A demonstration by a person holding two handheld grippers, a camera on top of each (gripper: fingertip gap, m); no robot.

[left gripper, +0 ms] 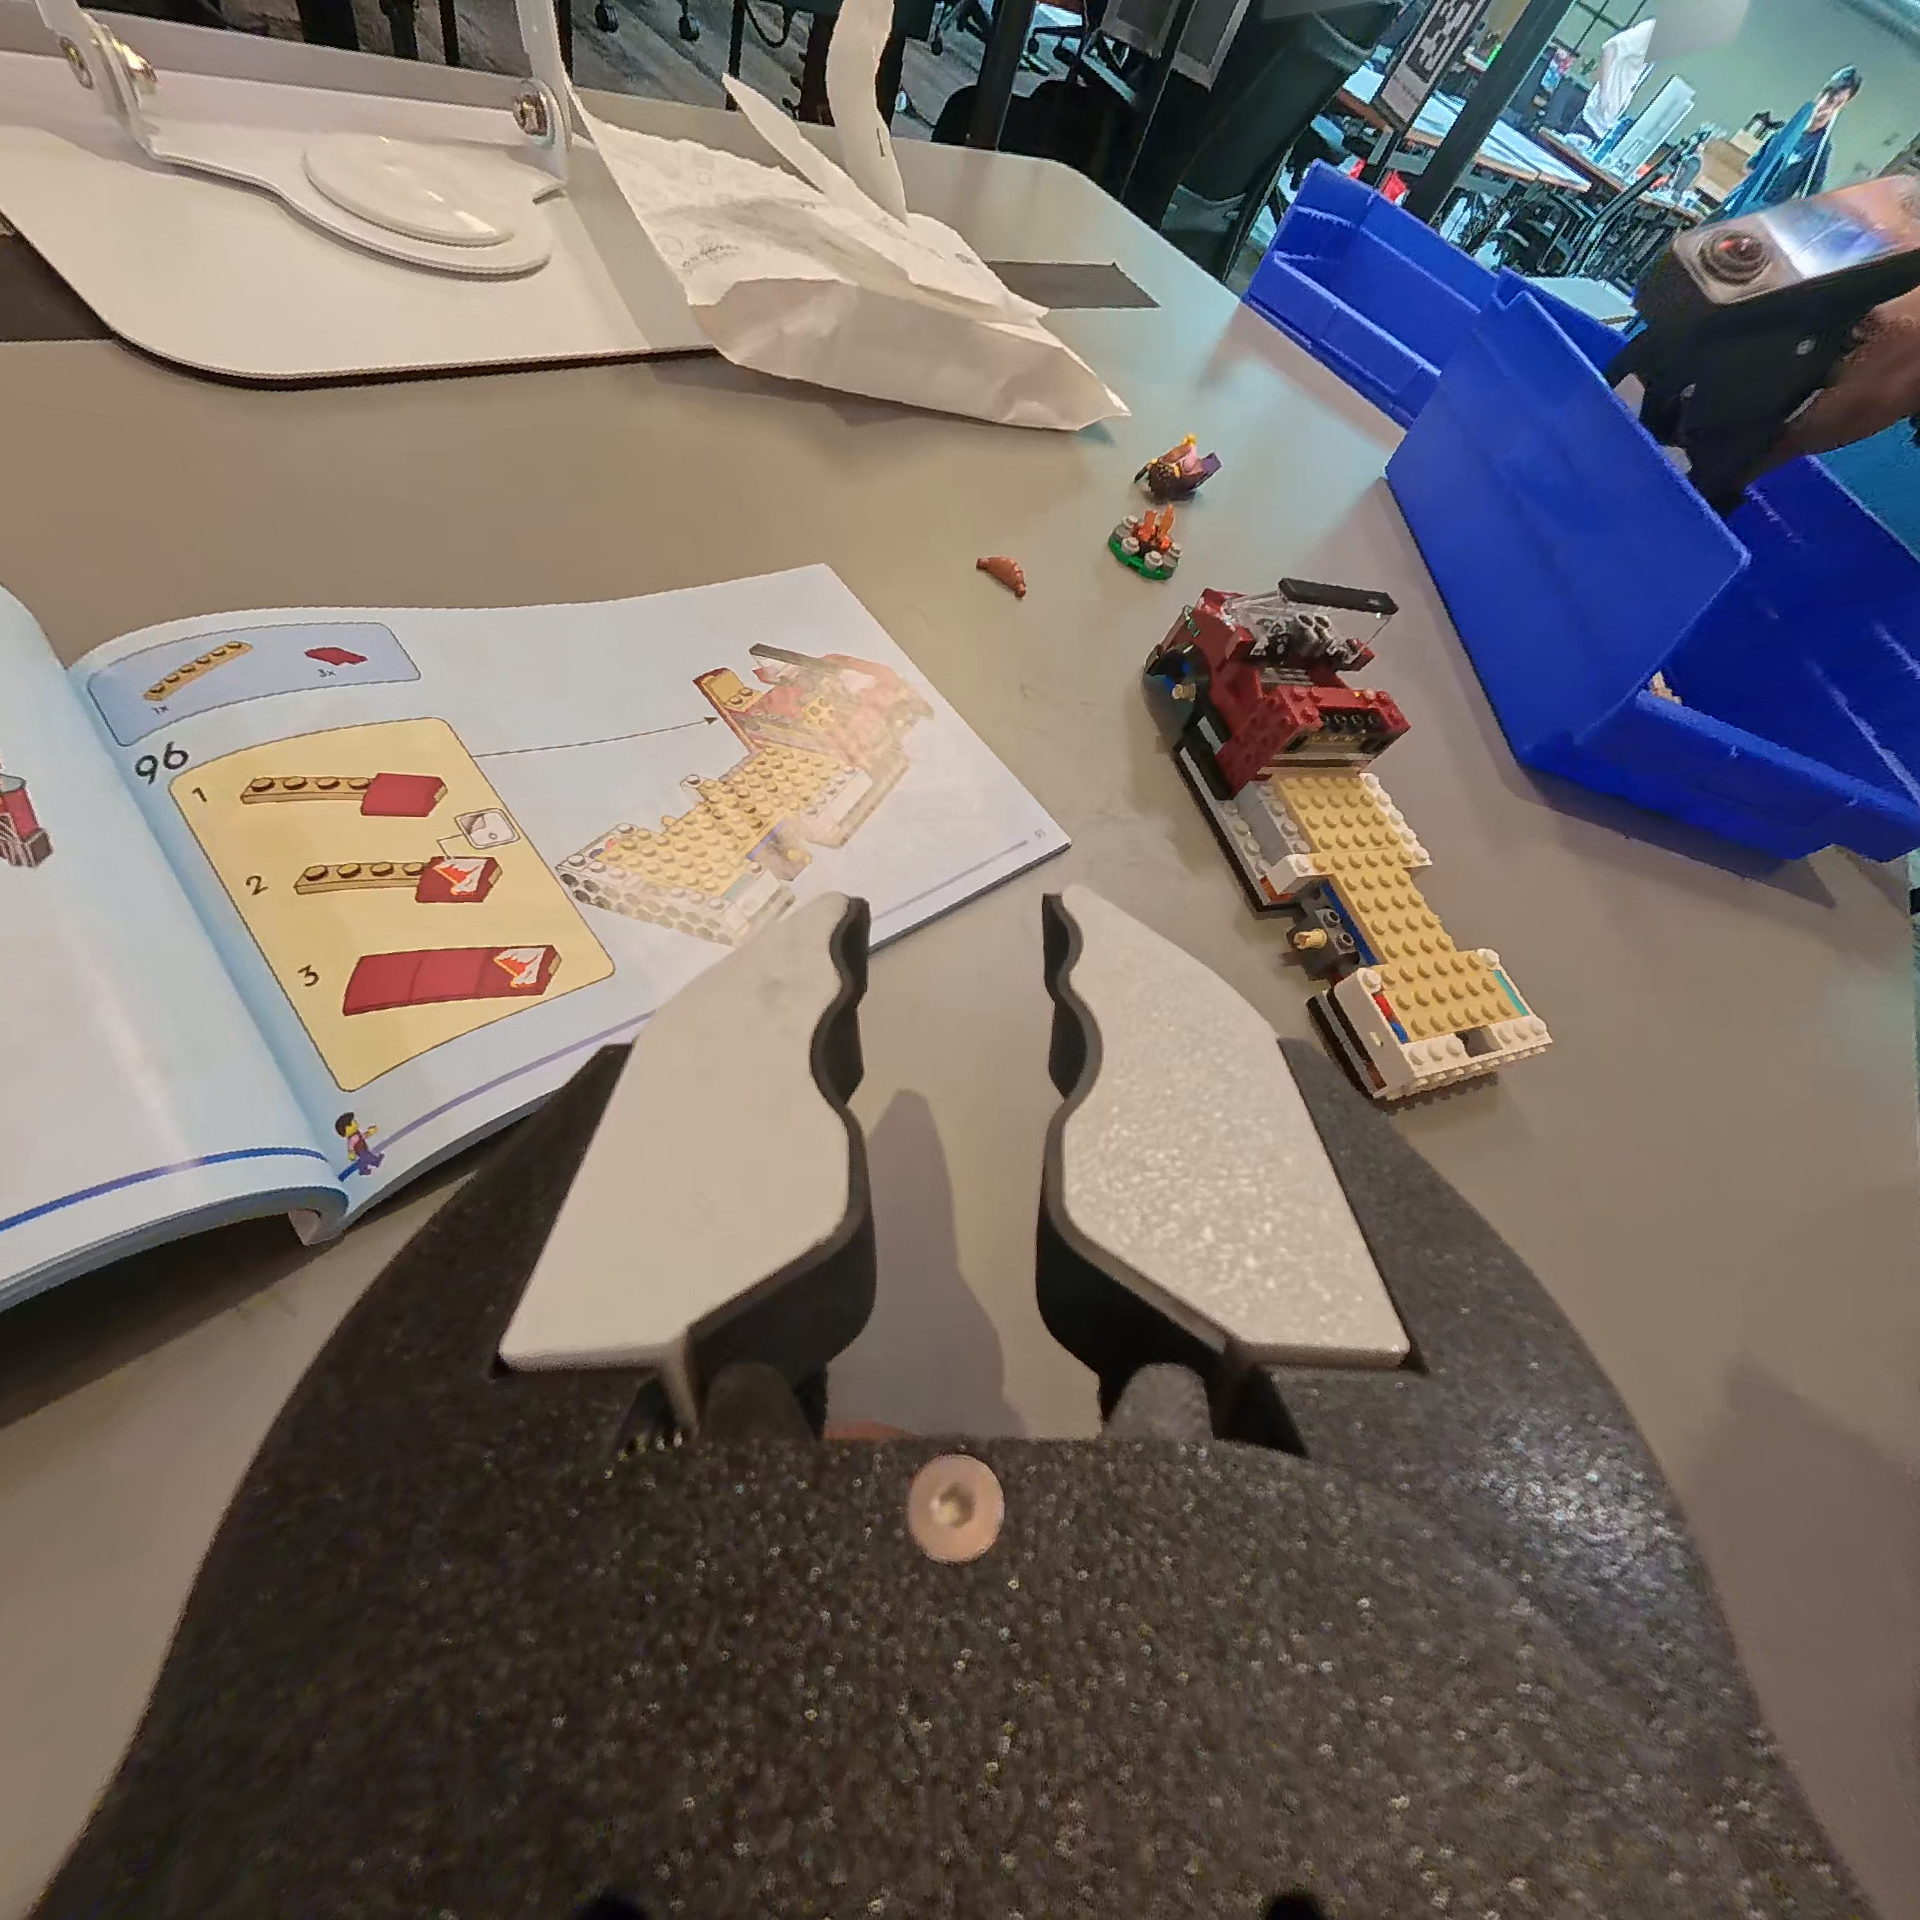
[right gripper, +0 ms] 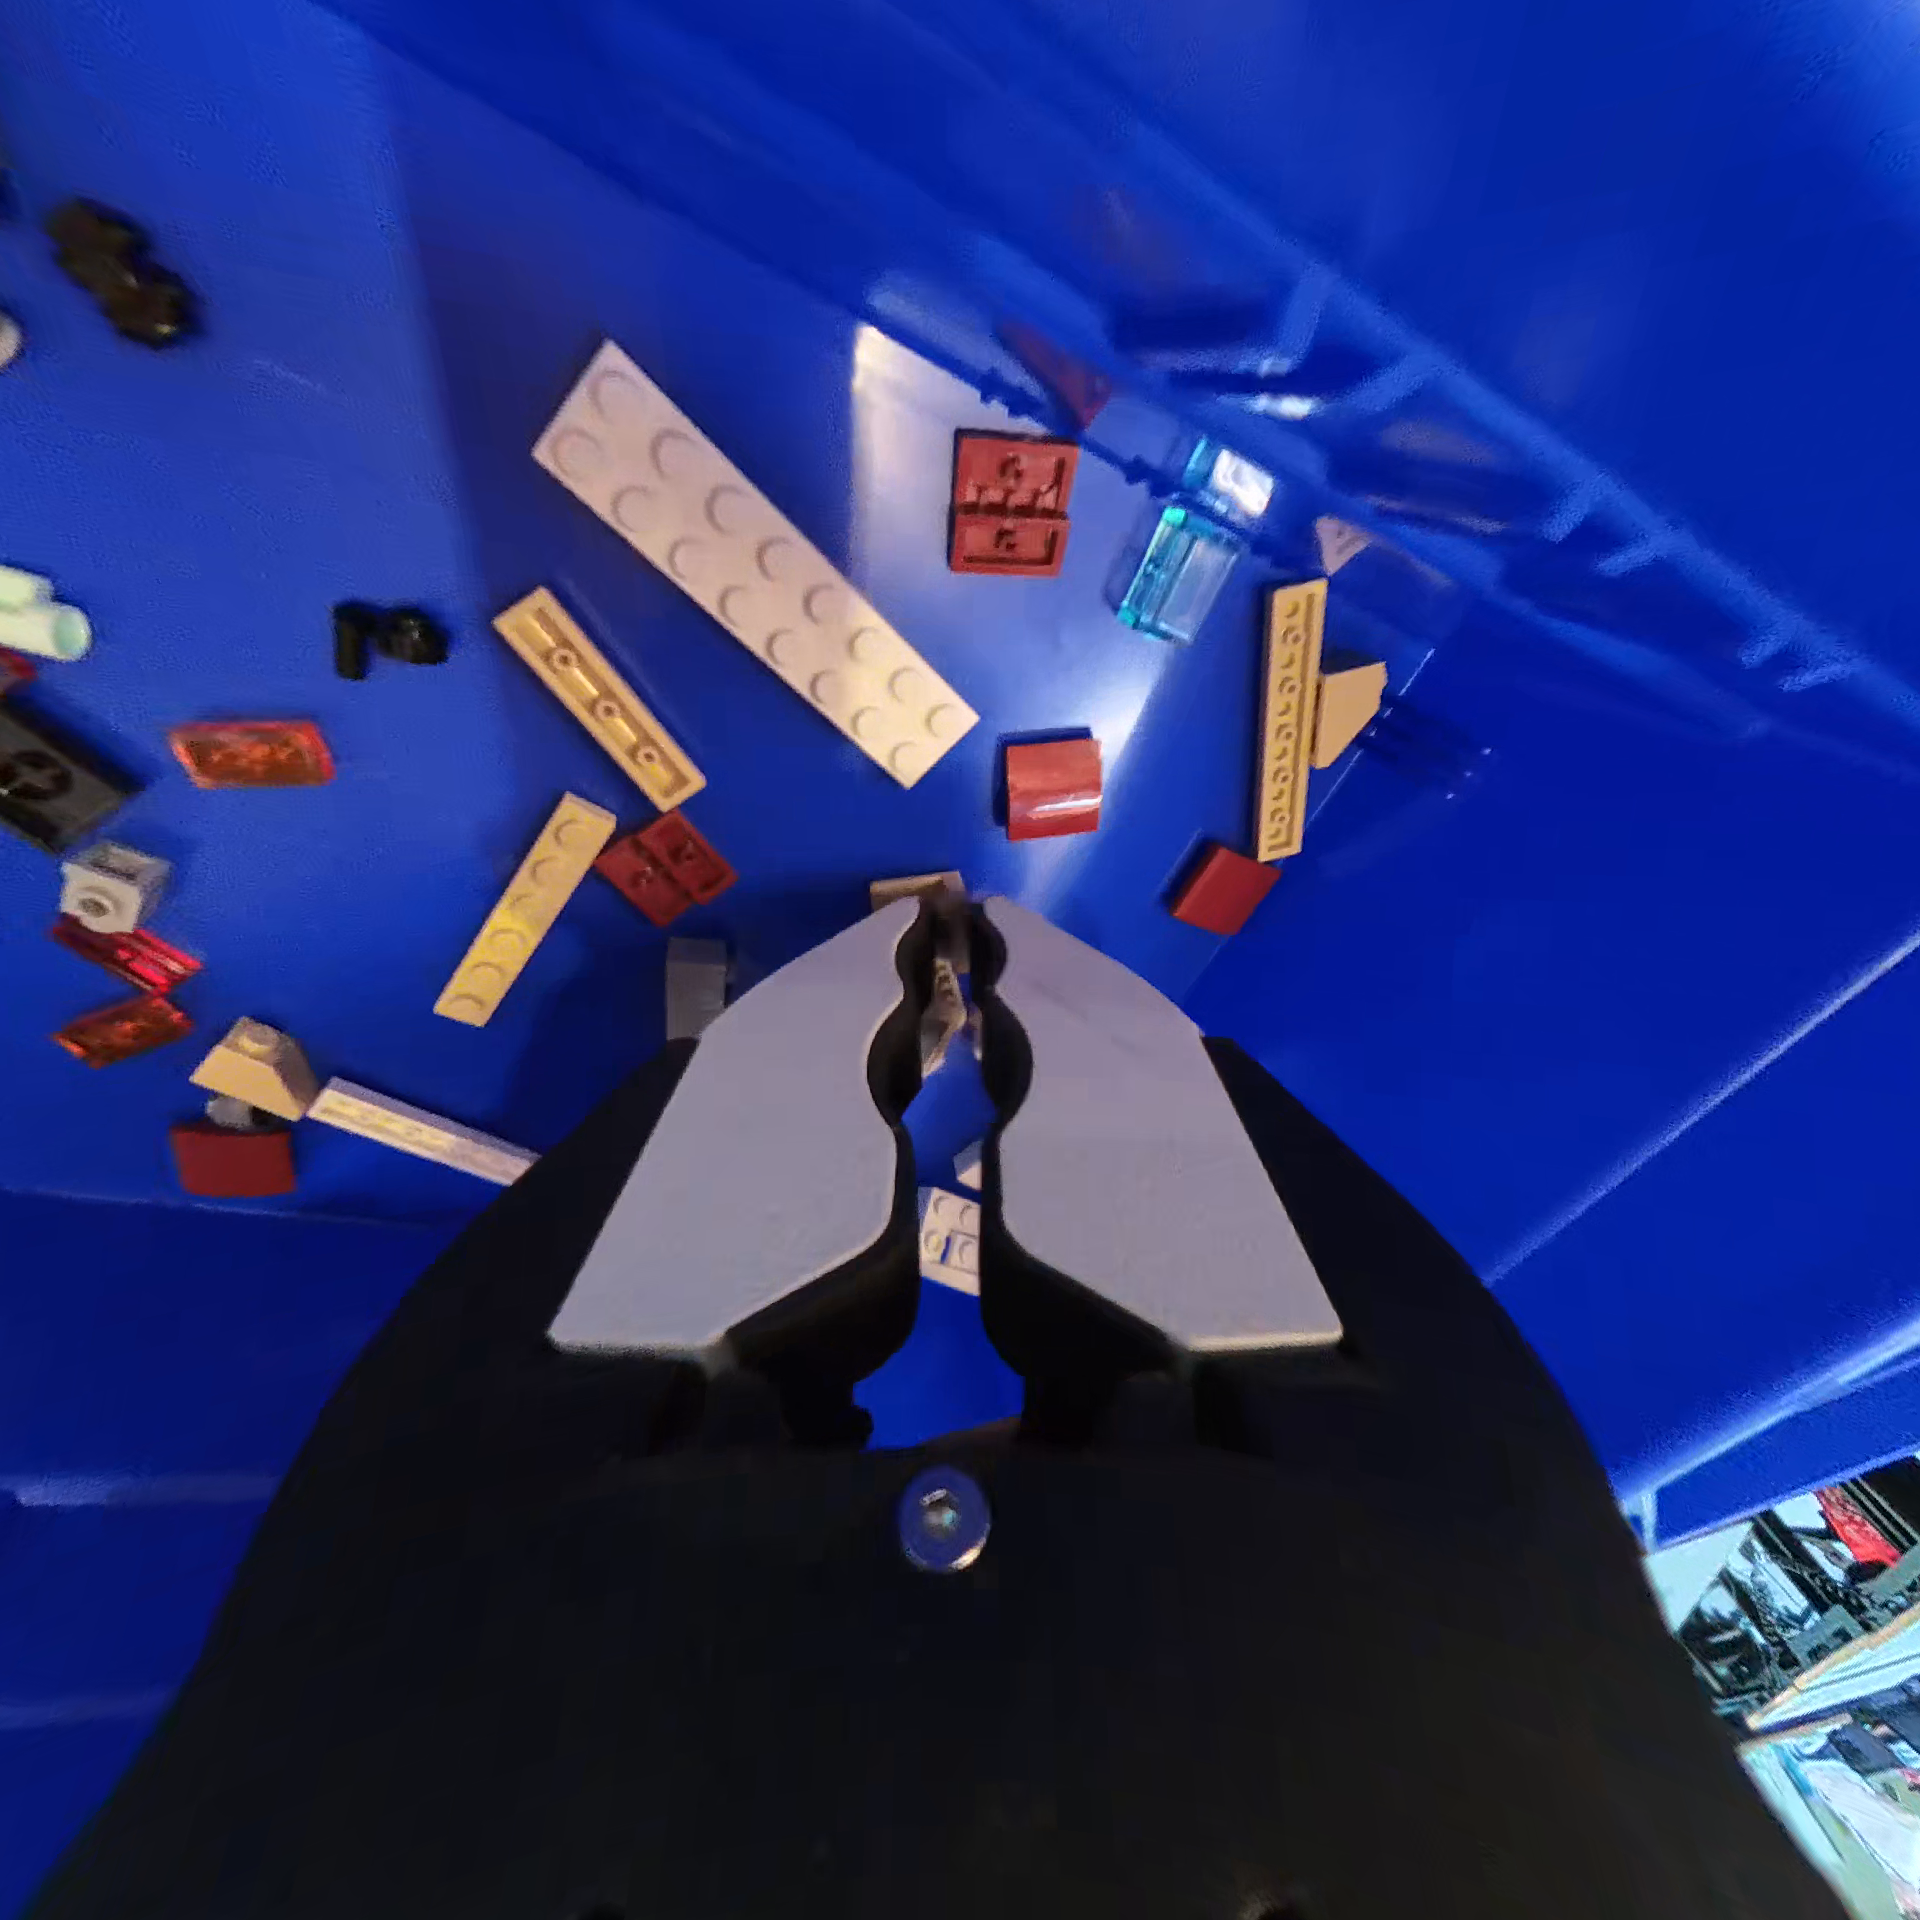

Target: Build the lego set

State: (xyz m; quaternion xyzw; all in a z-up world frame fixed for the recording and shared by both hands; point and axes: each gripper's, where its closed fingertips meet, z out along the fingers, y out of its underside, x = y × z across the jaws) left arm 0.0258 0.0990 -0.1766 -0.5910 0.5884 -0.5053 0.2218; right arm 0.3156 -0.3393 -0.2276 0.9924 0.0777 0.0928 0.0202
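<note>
My left gripper (left gripper: 956, 920) is open and empty, hovering over the grey table at the right corner of the open instruction booklet (left gripper: 416, 831). The partly built lego vehicle (left gripper: 1340, 821), dark red at the front with a tan studded floor, lies to its right. My right gripper (right gripper: 951, 914) is down inside the blue bin (right gripper: 416, 416), shut on a thin tan plate (right gripper: 940, 982) held edge-on between the pads. It also shows in the left wrist view (left gripper: 1787, 312), above the bin (left gripper: 1621, 644); its fingers are hidden there.
Loose parts lie on the bin floor: a long white plate (right gripper: 753, 561), tan plates (right gripper: 525, 909), dark red curved pieces (right gripper: 1051, 784). On the table are a white paper bag (left gripper: 852, 281), a small campfire build (left gripper: 1143, 540), a figure (left gripper: 1179, 473) and a brown piece (left gripper: 1003, 571). Across from one pair of fingers to the other is roughly 55 centimetres. To the partly built lego vehicle (left gripper: 1340, 821): left tips about 15 centimetres, right tips about 35 centimetres.
</note>
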